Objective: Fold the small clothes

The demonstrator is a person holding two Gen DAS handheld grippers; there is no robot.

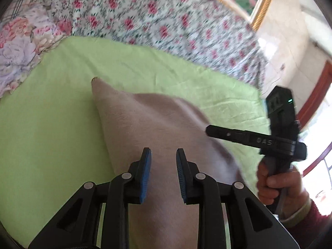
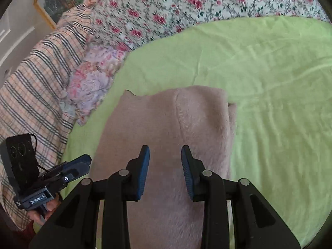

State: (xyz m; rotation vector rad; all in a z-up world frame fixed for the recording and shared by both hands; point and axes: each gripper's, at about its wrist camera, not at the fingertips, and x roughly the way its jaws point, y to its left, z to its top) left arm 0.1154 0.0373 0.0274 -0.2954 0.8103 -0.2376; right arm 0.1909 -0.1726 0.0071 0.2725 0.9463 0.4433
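Right wrist: garment point(image 2: 166, 128) edges amid green sheet point(image 2: 269, 83).

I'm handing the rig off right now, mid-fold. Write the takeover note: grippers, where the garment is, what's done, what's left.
Left gripper: open, empty, above the pink garment.
Right gripper: open, empty, also over it.
Garment lies on the green sheet, neither gripper holding it. One layer looks folded over on the right side, with an edge showing beneath.
Left: probably another fold, then smoothing; how many folds are done I cannot tell.
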